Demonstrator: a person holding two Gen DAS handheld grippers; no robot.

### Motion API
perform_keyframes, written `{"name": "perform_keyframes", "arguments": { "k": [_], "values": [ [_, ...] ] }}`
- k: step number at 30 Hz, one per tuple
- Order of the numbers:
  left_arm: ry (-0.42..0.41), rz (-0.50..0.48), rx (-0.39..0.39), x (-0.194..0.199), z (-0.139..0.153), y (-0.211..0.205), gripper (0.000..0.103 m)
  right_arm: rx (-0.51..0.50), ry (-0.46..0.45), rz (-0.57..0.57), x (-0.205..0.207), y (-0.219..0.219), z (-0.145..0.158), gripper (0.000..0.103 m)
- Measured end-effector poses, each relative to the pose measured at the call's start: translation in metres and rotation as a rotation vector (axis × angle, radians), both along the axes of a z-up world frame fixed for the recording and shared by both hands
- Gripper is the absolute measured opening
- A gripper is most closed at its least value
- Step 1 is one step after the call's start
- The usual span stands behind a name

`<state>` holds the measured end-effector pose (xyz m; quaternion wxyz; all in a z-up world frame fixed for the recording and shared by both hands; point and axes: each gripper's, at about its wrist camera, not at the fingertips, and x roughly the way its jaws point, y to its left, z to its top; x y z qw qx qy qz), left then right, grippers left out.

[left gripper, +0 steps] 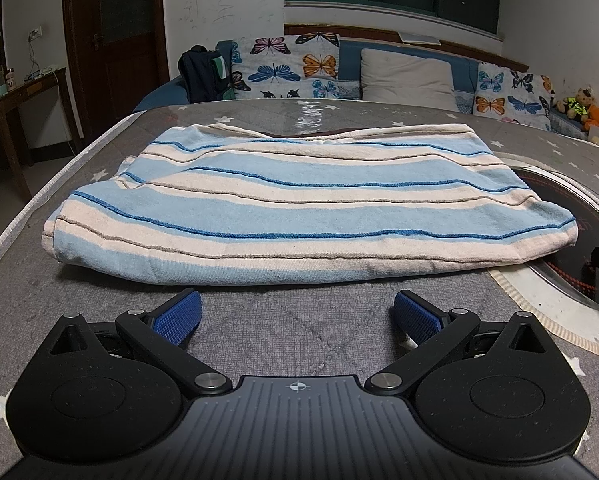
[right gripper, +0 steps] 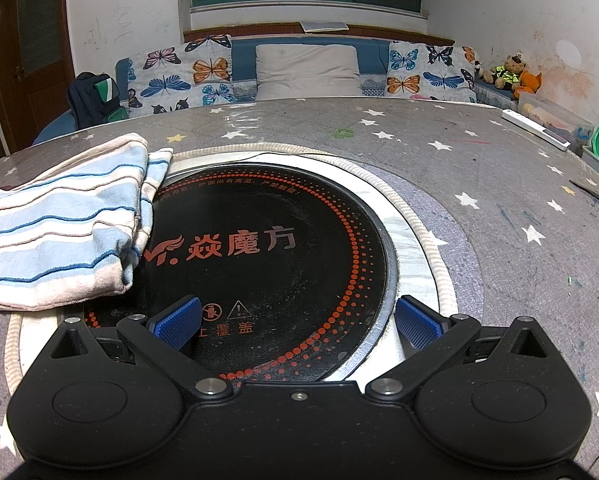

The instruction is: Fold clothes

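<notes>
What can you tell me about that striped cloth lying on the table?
The striped garment is a soft, knit-looking fabric in wide pale-blue and cream bands, with thin dark-blue and tan lines between them. It lies folded in several layers into a flat, roughly rectangular bundle on the grey star-patterned table cover. Its right edge, where the stacked layers show, overlaps the rim of the round black cooktop set into the table. Neither the left gripper nor the right gripper touches it; both are open.

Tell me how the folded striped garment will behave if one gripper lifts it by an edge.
The striped garment looks soft and layered, so it would likely droop and unfold. Its corner overhangs the black cooktop, so dragging it probably shifts layers.
</notes>
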<state>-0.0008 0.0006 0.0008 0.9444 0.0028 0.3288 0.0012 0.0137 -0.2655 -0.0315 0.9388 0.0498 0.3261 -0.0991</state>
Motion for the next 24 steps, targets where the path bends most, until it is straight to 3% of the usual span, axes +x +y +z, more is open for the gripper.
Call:
{"name": "perform_keyframes", "arguments": {
  "k": [24],
  "values": [
    [0.030,0.010,0.000,-0.0017,0.0043,-0.0010,0.103,0.004,0.032,0.026,-0.0020,-0.0009,0.0025,0.103]
  ]
}}
